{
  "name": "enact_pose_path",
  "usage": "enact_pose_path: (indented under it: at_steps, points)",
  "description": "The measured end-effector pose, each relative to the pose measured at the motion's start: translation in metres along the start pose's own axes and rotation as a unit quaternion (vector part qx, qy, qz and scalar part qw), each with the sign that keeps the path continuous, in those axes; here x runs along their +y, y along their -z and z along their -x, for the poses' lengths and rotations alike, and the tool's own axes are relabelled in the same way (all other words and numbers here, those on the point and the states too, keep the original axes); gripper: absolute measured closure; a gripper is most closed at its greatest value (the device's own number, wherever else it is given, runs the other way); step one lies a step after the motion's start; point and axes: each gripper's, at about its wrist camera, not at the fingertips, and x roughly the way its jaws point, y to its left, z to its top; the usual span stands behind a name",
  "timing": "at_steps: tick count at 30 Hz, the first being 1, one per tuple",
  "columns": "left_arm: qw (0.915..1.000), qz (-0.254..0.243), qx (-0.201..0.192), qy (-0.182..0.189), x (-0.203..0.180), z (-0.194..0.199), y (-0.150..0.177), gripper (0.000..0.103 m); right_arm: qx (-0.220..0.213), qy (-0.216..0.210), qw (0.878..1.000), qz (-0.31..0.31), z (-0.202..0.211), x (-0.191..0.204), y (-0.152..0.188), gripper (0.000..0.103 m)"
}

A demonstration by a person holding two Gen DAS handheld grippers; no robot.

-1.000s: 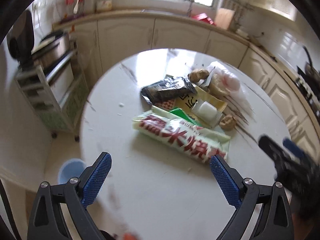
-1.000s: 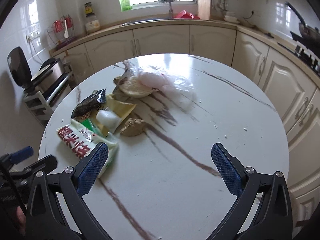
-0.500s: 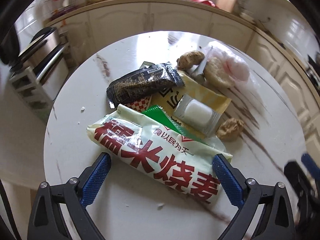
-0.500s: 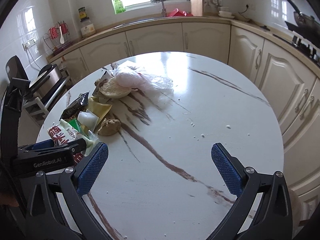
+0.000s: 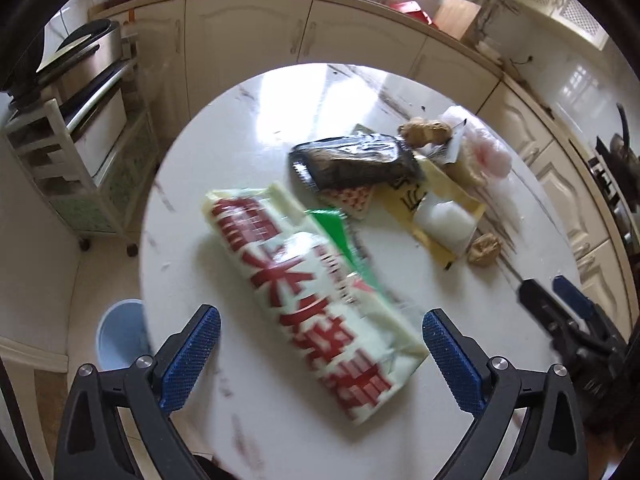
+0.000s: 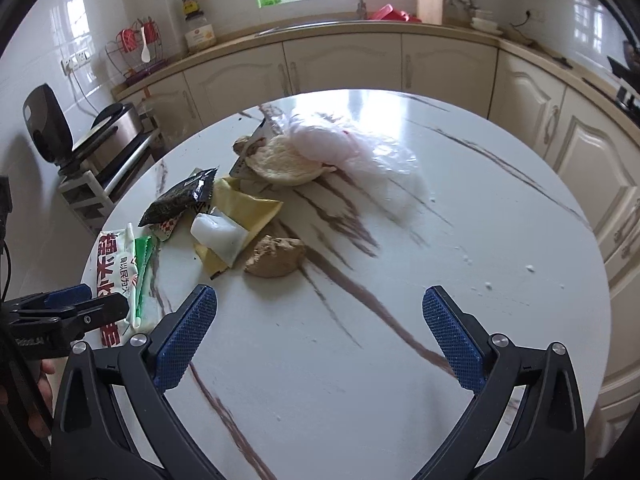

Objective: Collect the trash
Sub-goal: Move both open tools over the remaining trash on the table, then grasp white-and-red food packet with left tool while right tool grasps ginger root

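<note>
The trash lies in a loose heap on the round marble surface [image 6: 400,320], toward its left side in the right wrist view. Nearest the left tongs [image 5: 320,356] is a long white food bag with red lettering [image 5: 312,304], lying flat in the lower middle of the left wrist view, directly ahead of the wide-spread jaws and not yet between them. Beyond it, toward the upper right of that frame, sit a black wrapper [image 5: 356,162], a yellow packet [image 5: 432,208] with a small clear white pouch [image 5: 444,220] on top, two brown lumps [image 5: 486,250] and a crumpled pink plastic bag [image 5: 486,152].

The right tongs [image 6: 320,336] hang over a bare stretch of the surface, jaws also spread wide and holding nothing; the nearest piece ahead of them is a brown lump [image 6: 276,256].

A pale blue bin [image 5: 120,336] stands on the floor at the lower left of the left wrist view, beside the surface's edge.

By my reading the job has barely begun: every visible piece is on the surface, nothing is gripped, and whether the bin holds anything cannot be told. All the pieces remain to be picked up, the lettered bag likely first.
</note>
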Motion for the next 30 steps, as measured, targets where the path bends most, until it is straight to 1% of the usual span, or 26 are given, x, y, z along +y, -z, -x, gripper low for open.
enact_pose_path:
  at_steps: [3,4,6,9,12,17,19,20,21,22,24,25,27,28,29,30]
  points:
    - [0.9992,-0.019,-0.008,-0.033,-0.01,-0.007,0.0,0.005,0.002,0.001,1.0,-0.003,-0.003,0.003,-0.002,0.0]
    - [0.999,-0.023,-0.015,-0.034,-0.013,-0.008,0.0,0.007,0.003,0.002,1.0,-0.004,-0.004,0.004,-0.002,0.0]
    - [0.9984,-0.035,-0.023,-0.038,-0.018,-0.01,0.003,0.014,0.004,0.004,1.0,-0.004,-0.004,0.004,-0.003,0.0]
    - [0.9969,-0.061,-0.041,-0.029,-0.021,-0.011,0.01,0.025,0.008,0.003,1.0,-0.002,-0.007,0.004,-0.004,0.0]
    - [0.995,-0.082,-0.057,-0.011,-0.018,-0.01,0.017,0.033,0.013,0.0,1.0,-0.001,-0.013,0.007,-0.007,0.0]
    - [0.9915,-0.11,-0.066,0.02,-0.008,-0.003,0.026,0.037,0.029,-0.008,1.0,-0.007,-0.029,0.013,-0.01,0.0]
    - [0.9893,-0.126,-0.065,0.034,-0.002,0.0,0.031,0.039,0.036,0.001,0.999,-0.006,-0.037,0.015,-0.011,0.0]
    - [0.9891,-0.127,-0.064,0.038,0.001,0.004,0.03,0.04,0.037,0.014,0.999,0.001,-0.04,0.017,-0.013,0.001]
    - [0.9889,-0.128,-0.064,0.042,0.005,0.005,0.032,0.043,0.037,0.018,0.999,0.002,-0.042,0.018,-0.014,0.001]
    - [0.9887,-0.128,-0.064,0.044,0.009,0.007,0.032,0.044,0.037,0.021,0.999,0.003,-0.043,0.02,-0.015,0.003]
    - [0.9887,-0.127,-0.064,0.047,0.012,0.011,0.033,0.045,0.036,0.036,0.999,0.015,-0.045,0.025,-0.016,0.012]
    - [0.9887,-0.127,-0.065,0.048,0.014,0.012,0.034,0.046,0.036,0.043,0.998,0.02,-0.046,0.027,-0.017,0.018]
    - [0.9882,-0.129,-0.065,0.051,0.015,0.013,0.036,0.046,0.036,0.044,0.998,0.027,-0.045,0.03,-0.017,0.024]
    - [0.988,-0.13,-0.065,0.053,0.015,0.014,0.037,0.046,0.034,0.041,0.998,0.03,-0.044,0.032,-0.016,0.031]
    - [0.9878,-0.13,-0.065,0.055,0.016,0.016,0.037,0.047,0.033,0.041,0.998,0.035,-0.043,0.033,-0.015,0.035]
    - [0.9875,-0.131,-0.065,0.058,0.017,0.018,0.039,0.047,0.034,0.042,0.998,0.039,-0.041,0.034,-0.014,0.042]
